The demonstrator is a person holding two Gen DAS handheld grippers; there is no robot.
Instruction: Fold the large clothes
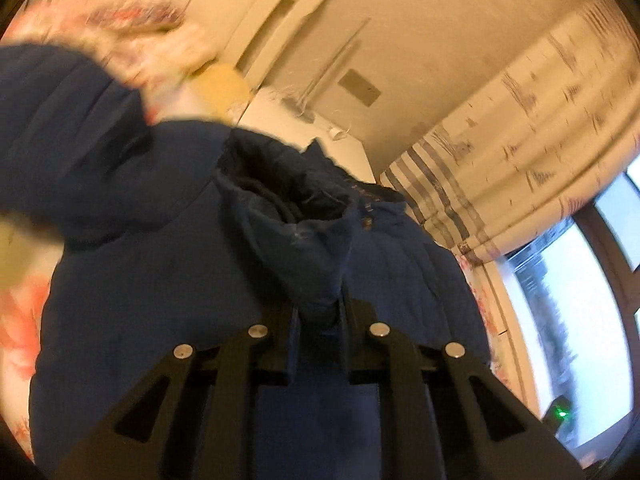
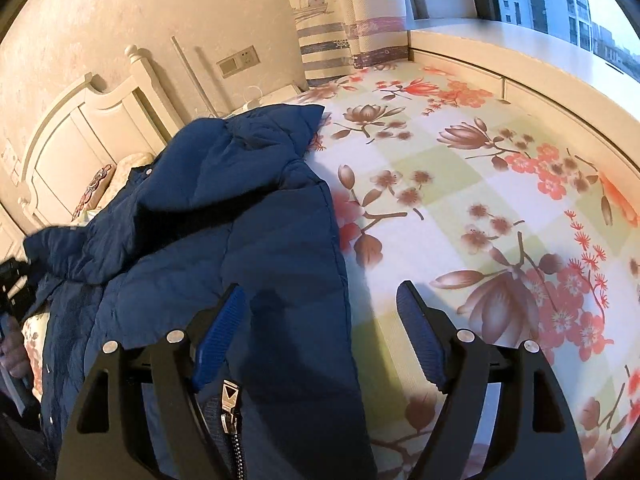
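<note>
A: How will the jacket (image 2: 240,240) handle?

B: Puffy, quilted, soft, probably light but bulky and a bit slick. It lies on the flowered bed (image 2: 480,184), toward the headboard (image 2: 80,132) side. Hems and sleeve ends look like the best holds.

A: The left hand-held gripper (image 1: 320,312)?

B: Pinching 1 bunched fold of the jacket.

A: The right hand-held gripper (image 2: 320,328)?

B: Spread wide, empty, over the jacket's edge near the metal zipper (image 2: 230,412).
</note>
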